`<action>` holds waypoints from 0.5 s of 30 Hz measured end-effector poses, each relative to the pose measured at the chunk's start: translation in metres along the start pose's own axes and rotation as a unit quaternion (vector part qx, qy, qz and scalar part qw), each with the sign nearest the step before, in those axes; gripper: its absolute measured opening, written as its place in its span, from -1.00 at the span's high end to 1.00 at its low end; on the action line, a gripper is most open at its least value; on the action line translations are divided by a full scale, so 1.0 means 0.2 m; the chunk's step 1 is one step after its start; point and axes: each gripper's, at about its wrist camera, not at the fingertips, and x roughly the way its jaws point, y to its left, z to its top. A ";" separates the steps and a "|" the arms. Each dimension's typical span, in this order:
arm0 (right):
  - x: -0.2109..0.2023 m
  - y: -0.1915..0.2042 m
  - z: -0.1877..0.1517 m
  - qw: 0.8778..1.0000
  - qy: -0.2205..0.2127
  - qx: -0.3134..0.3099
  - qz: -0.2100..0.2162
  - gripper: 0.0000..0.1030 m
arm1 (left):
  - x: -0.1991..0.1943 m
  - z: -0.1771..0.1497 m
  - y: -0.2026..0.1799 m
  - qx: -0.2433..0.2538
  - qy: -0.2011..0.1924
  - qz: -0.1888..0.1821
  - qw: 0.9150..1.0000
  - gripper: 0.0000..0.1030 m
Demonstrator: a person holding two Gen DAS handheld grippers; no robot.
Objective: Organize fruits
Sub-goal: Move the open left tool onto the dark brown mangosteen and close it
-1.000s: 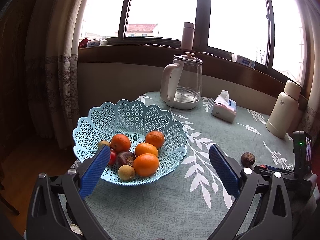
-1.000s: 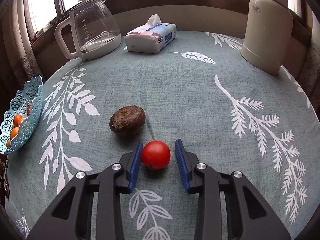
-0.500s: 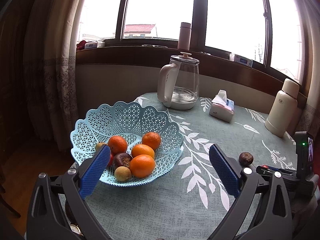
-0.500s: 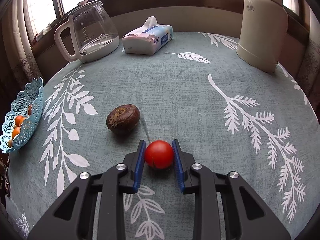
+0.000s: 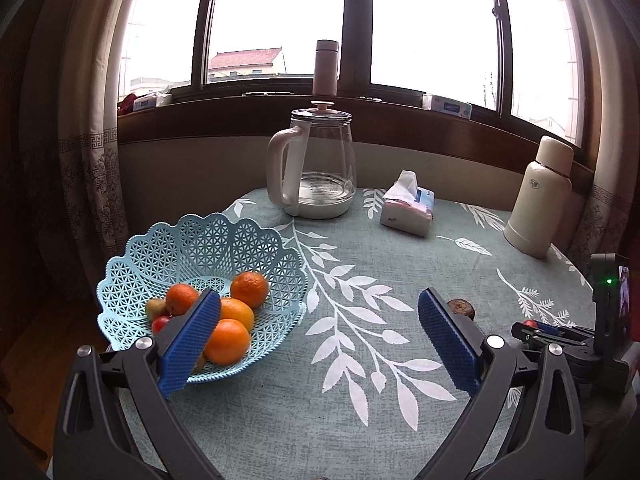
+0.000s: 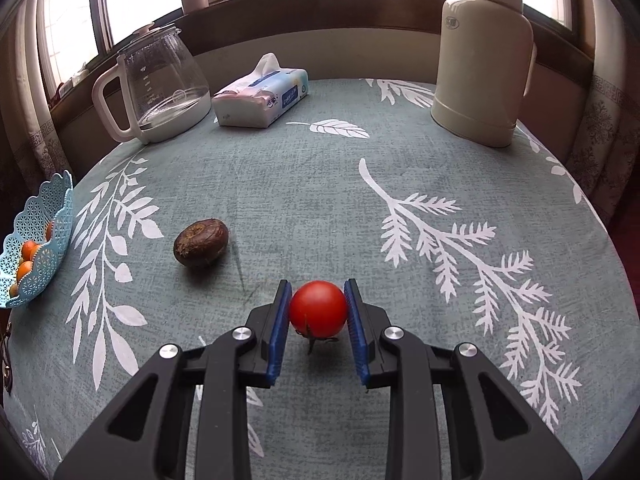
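The right tool (image 6: 318,308) is clamped on a red tomato (image 6: 318,309), its blue pads pressing both sides of the fruit; whether the tomato rests on the counter (image 6: 304,184) or sits just above it, I cannot tell. A dark brown fruit (image 6: 201,242) lies on the leaf-print cloth nearby, to the left and apart from the tomato. The left tool (image 5: 318,334) is spread wide with nothing between its pads. The light blue basket (image 5: 192,248) at the counter's left edge carries oranges (image 5: 227,341) and a few smaller fruits. A glass kettle (image 5: 316,168), a tissue pack (image 5: 408,210) and a cream flask (image 5: 538,204) stand at the far side.
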 end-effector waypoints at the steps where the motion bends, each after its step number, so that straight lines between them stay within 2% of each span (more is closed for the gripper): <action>1: 0.00 -0.01 0.00 1.000 0.000 0.003 0.001 0.47 | 0.01 0.00 -0.03 0.005 0.002 -0.005 1.000 -0.95; 6: 0.01 -0.04 -0.01 1.000 -0.001 0.019 0.009 0.47 | 0.08 0.00 -0.17 0.035 0.016 -0.035 0.999 -0.95; 10: 0.01 -0.07 -0.02 0.999 0.000 0.033 0.015 0.47 | 0.18 -0.01 -0.27 0.044 0.049 -0.076 0.995 -0.95; 15: 0.02 -0.08 -0.03 0.999 0.003 0.045 0.022 0.47 | 0.31 -0.04 -0.38 0.063 0.083 -0.101 0.989 -0.95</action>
